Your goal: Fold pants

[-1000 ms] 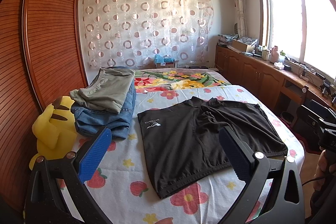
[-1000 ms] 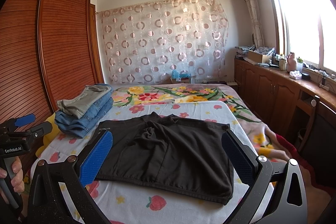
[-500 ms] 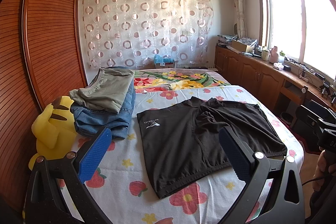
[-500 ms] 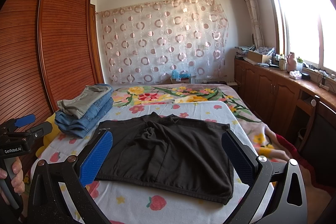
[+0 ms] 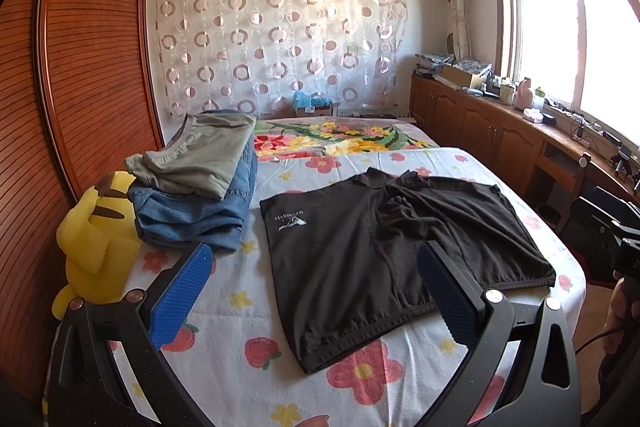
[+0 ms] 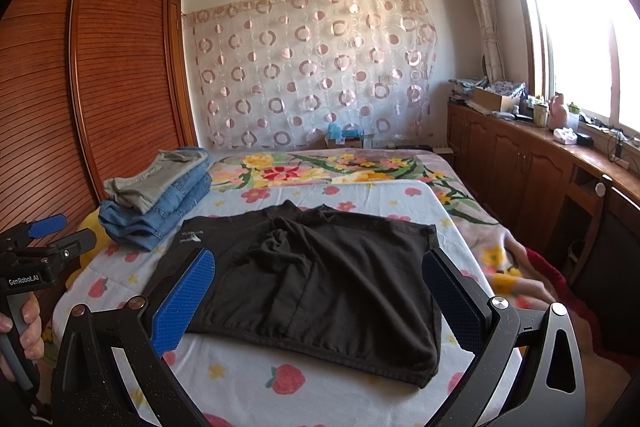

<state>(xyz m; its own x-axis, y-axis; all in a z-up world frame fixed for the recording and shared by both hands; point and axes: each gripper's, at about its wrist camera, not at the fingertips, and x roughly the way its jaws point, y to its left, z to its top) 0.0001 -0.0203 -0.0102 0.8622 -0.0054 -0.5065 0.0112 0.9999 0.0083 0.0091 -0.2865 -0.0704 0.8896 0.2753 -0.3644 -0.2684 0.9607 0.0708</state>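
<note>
Black shorts (image 5: 384, 251) lie spread flat on the floral bed sheet (image 5: 240, 327), waistband towards the near edge, a small white logo on the left leg. They also show in the right wrist view (image 6: 320, 279). My left gripper (image 5: 316, 287) is open and empty, held above the near left part of the shorts. My right gripper (image 6: 320, 291) is open and empty, held above the near edge of the shorts. Neither touches the cloth.
A stack of folded jeans (image 5: 200, 215) with grey pants (image 5: 196, 155) on top sits at the bed's left, also in the right wrist view (image 6: 156, 203). A yellow plush toy (image 5: 92, 243) lies beside the wooden wardrobe (image 5: 80, 87). Wooden cabinets (image 6: 532, 179) line the right wall.
</note>
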